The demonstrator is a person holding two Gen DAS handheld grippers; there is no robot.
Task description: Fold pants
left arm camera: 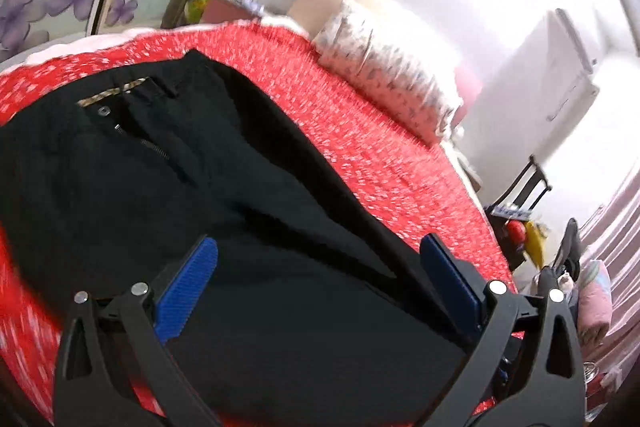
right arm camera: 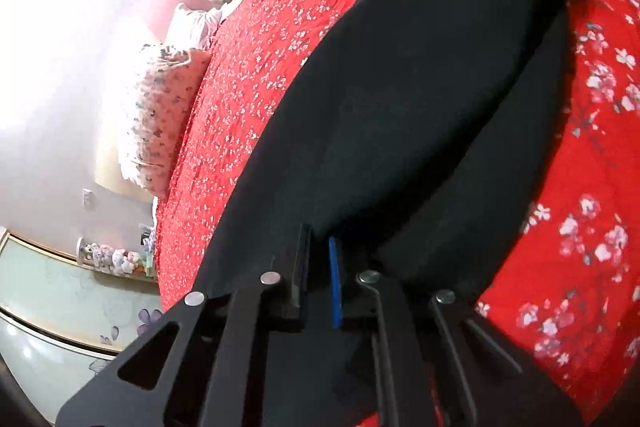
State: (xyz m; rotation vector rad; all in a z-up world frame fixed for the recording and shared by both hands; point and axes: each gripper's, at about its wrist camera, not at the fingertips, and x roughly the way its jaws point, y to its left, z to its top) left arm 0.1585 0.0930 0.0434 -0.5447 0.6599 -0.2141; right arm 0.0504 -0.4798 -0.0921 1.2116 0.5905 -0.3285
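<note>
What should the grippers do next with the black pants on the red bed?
Probably lift the right gripper a little and carry its pinched cloth across. It is shut on the black pants, which lie spread on the red bedspread, fly showing, while the left gripper is open above them, holding nothing.

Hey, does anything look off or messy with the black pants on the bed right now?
Nothing spilled or damaged. The black pants lie on the red floral bedspread with the fly unzipped and the waist button undone, and the legs show soft folds rather than lying flat.

Red floral bedspread (left arm camera: 360,131), patterned pillow (left arm camera: 384,79), chair (left arm camera: 524,187).
</note>
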